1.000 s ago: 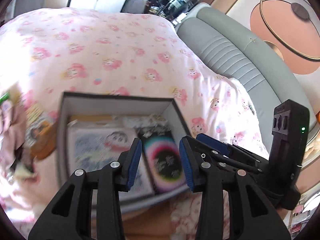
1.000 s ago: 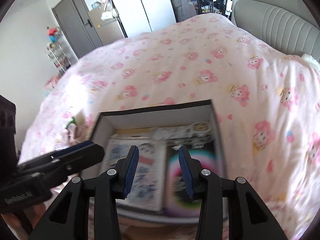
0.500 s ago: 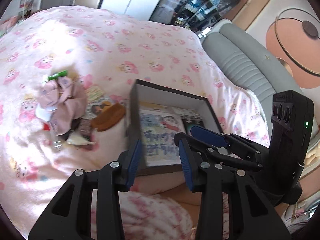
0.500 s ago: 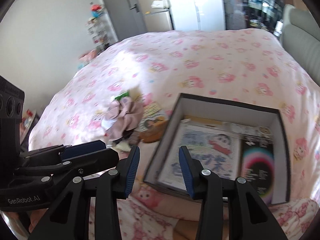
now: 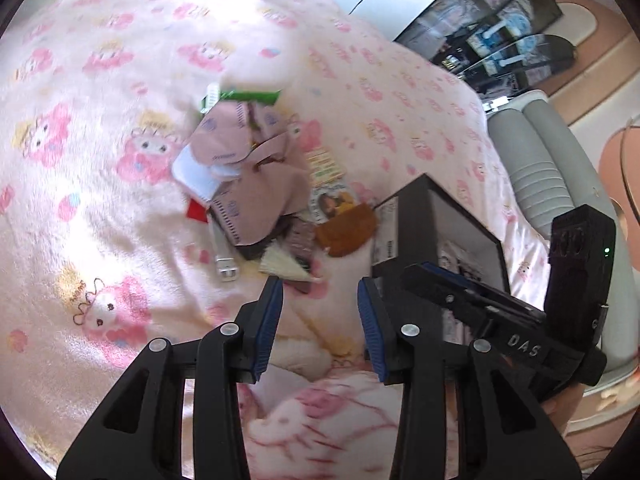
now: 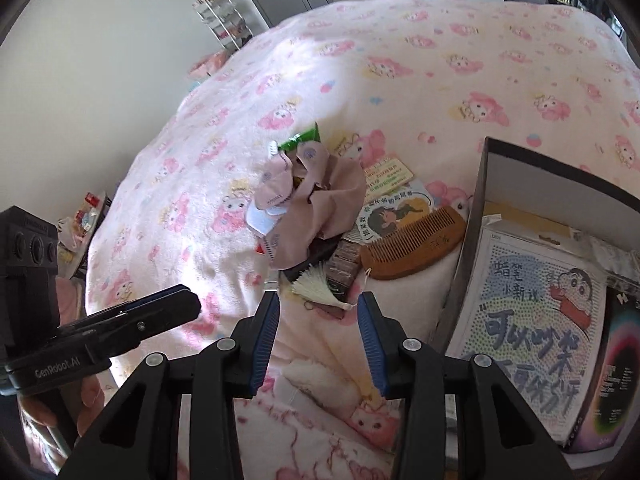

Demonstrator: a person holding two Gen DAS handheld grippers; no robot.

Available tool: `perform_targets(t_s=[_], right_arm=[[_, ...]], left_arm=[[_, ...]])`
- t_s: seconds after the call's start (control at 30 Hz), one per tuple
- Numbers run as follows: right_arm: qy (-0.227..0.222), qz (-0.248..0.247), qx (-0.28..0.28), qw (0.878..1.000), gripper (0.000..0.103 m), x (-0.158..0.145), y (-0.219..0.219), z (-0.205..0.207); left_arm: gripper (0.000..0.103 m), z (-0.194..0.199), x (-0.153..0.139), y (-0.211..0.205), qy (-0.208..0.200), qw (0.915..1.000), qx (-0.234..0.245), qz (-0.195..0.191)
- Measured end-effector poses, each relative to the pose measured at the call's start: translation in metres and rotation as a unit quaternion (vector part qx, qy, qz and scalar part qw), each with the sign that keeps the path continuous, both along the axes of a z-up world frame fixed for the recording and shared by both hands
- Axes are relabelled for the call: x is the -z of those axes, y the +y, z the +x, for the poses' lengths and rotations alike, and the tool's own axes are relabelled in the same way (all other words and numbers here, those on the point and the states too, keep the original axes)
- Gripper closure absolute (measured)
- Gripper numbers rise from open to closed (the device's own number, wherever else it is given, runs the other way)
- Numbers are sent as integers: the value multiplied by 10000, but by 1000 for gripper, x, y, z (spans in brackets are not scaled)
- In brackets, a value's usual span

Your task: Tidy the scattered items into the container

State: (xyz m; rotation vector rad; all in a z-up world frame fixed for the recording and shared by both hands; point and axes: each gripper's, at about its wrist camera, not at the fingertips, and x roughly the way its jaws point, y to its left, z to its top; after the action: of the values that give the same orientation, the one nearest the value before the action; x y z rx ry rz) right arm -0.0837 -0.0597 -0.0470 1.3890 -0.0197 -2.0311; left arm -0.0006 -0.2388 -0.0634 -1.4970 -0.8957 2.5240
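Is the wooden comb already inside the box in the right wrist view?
No, the wooden comb lies on the pink blanket just outside the box, next to the pile of loose items.

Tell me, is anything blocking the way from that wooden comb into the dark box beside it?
Only the box's own near wall: the wooden comb lies against its outside and must be lifted over it. Nothing else stands between them.

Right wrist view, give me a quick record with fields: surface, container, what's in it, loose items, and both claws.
surface: pink cartoon-print blanket
container: dark open box, right of the pile
in container: cartoon-print booklet
loose items: wooden comb, pink cloth, green packet, cream tassel
left claw: empty
right claw: open, empty, near the tassel
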Motion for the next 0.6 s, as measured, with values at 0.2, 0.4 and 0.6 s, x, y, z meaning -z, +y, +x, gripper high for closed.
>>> perform_targets(t_s=[0.2,0.4,0.6], right_arm=[[-332,440,-127,9984,66,36,-24,-17],[-499,618,-276,9965,66,49,-48,-30],[-712,691,-181,9949,66,62,-48,-38]], left_arm=[[65,-13,51,-22,-387,9975,98,585],[65,-40,81,-29,-585,9899,374,1239],[64,-74,110,-17,-1000,9806,906,1425]])
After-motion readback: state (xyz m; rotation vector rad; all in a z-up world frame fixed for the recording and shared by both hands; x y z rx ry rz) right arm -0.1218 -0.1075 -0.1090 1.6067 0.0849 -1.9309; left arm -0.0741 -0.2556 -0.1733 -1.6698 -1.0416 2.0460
